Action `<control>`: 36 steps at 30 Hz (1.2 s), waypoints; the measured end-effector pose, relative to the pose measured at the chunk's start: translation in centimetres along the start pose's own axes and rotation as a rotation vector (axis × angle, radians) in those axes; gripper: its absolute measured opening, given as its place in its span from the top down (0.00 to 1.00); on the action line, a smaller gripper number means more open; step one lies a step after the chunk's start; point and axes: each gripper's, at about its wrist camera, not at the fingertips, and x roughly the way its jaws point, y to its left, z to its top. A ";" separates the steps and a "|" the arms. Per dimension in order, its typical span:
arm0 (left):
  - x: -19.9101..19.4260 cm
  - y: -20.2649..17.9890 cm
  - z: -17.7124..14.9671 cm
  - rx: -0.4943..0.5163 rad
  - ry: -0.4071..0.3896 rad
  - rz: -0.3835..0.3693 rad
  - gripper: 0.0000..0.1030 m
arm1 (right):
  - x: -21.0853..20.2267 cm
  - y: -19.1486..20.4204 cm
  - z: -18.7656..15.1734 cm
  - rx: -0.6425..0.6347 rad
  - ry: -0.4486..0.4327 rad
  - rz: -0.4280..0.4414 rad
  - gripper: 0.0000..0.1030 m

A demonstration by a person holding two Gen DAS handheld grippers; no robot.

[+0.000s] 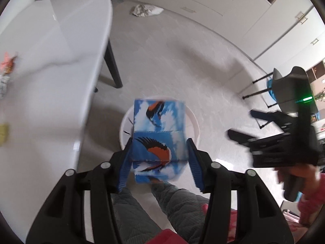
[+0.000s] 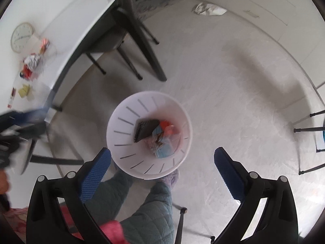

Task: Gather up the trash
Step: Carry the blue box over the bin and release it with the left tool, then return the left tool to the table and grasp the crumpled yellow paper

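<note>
Left wrist view: blue bird-print carton hides most of the white bin on the floor; only the rim shows. Left gripper half spread, carton between its blue pads; right pad looks clear of it, left contact hard to tell. Right gripper spread wide, empty, above the bin holding mixed trash. Blurred wrappers sit near the bench edge. Crumpled paper lies on the floor by the cabinets.
</note>
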 end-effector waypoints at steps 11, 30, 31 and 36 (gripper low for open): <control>1.6 -0.8 0.2 -0.004 -0.017 0.034 0.17 | -2.3 -2.0 -0.5 0.031 -0.049 -0.003 0.02; -13.5 13.9 -2.3 -0.376 -0.288 0.306 0.08 | -8.9 11.0 6.5 -0.213 -0.258 0.131 0.02; -13.5 15.5 -2.4 -0.424 -0.291 0.320 0.08 | -8.8 11.8 6.8 -0.225 -0.259 0.135 0.02; -11.5 22.8 -2.8 -0.619 -0.235 0.394 0.13 | -8.2 15.4 7.4 -0.265 -0.250 0.151 0.02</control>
